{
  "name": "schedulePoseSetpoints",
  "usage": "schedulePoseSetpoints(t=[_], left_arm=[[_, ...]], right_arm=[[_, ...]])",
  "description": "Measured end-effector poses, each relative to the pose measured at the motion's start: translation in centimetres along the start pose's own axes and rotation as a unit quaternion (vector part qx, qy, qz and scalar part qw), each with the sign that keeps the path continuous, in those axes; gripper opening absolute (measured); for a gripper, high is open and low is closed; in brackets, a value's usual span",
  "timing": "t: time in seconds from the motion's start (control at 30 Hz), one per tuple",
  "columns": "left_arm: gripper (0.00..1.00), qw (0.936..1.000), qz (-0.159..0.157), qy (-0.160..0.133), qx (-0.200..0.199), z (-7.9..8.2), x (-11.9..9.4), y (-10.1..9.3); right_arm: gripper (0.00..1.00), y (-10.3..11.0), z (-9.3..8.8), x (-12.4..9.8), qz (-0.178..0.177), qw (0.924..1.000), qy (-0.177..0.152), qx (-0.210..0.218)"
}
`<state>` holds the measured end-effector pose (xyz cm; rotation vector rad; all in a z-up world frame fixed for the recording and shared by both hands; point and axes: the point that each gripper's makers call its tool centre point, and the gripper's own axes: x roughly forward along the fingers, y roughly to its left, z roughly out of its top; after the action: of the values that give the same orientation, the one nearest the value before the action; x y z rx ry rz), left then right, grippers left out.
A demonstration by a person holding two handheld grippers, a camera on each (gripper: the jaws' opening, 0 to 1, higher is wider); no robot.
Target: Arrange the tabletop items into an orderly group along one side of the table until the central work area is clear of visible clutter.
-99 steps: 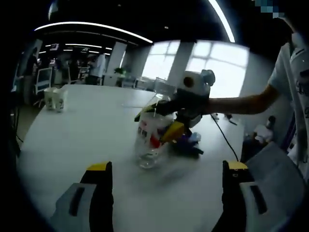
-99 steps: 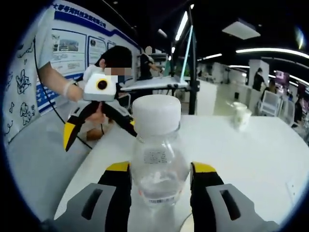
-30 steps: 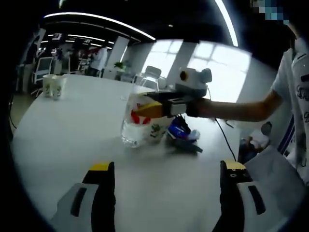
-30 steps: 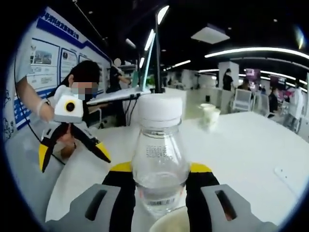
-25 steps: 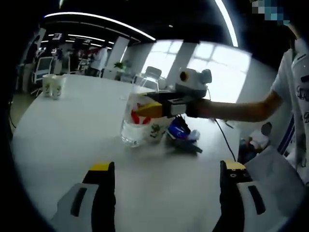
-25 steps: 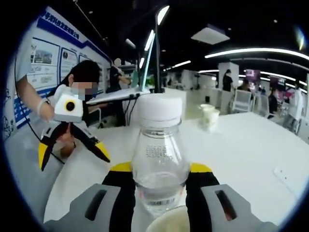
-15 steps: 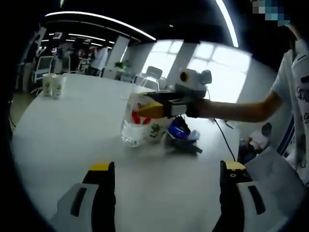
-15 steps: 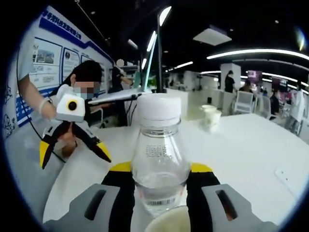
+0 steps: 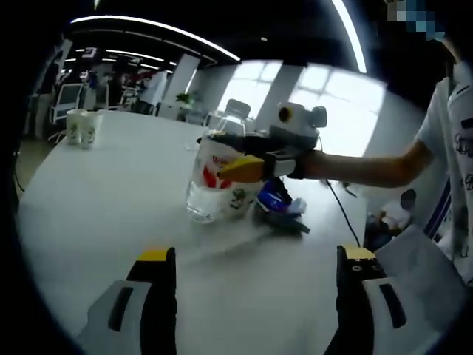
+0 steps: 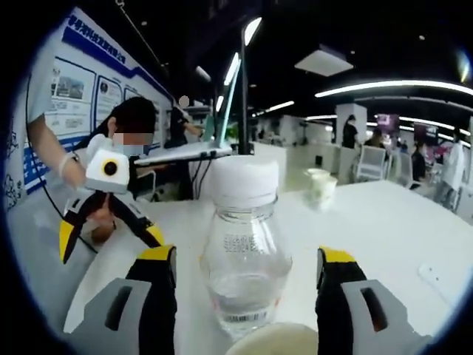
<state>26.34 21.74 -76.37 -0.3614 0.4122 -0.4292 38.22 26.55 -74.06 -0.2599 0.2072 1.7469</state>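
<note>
Your right gripper (image 10: 247, 277) had its jaws spread wide, a clear gap on each side of the clear water bottle (image 10: 244, 259); half a second before, they were clamped on the bottle's body. So you had just let it go. In the left gripper view the bottle (image 9: 211, 177) stood upright on the white desk (image 9: 111, 192), touching or just beside a printed paper cup (image 9: 240, 198), with a small blue and dark heap (image 9: 281, 207) next to that, all toward the desk's far right edge. Your right gripper (image 9: 247, 159) hung level with the bottle's upper half, jaws on either side of it.

Your left gripper (image 9: 251, 259) was spread wide too, holding nothing, low over the near edge of the desk and well apart from the group.

The release reads as the bottle delivered to the cluster. Two pale paper cups (image 9: 81, 127) stood at the far left corner, well apart from the rest, so the tidying looked unfinished. Backing the right gripper straight off would spare the light, nearly empty bottle a knock.
</note>
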Motion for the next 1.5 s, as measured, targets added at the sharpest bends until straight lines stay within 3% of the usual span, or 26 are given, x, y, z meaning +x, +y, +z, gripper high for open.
schedulePoseSetpoints(t=[0.53,1.1,1.23,1.5], left_arm=[[0.88,1.0,0.0,-0.004,0.009,0.9,0.1,0.1],[0.89,0.9996,-0.005,-0.004,0.028,2.3,0.0,0.1],[0.89,0.9995,-0.007,-0.002,0.032,2.6,0.0,0.0],[0.89,0.9989,-0.012,-0.007,0.045,4.0,0.0,-0.6]], right_arm=[[0.74,0.4,-0.1,-0.9,0.006,0.9998,0.006,0.017],[1.0,1.7,-0.1,-2.4,0.021,0.9992,0.014,0.031],[0.99,2.0,-0.5,-3.2,0.024,0.999,0.034,0.017],[0.98,2.3,-0.5,-5.2,0.014,0.9987,0.045,0.017]])
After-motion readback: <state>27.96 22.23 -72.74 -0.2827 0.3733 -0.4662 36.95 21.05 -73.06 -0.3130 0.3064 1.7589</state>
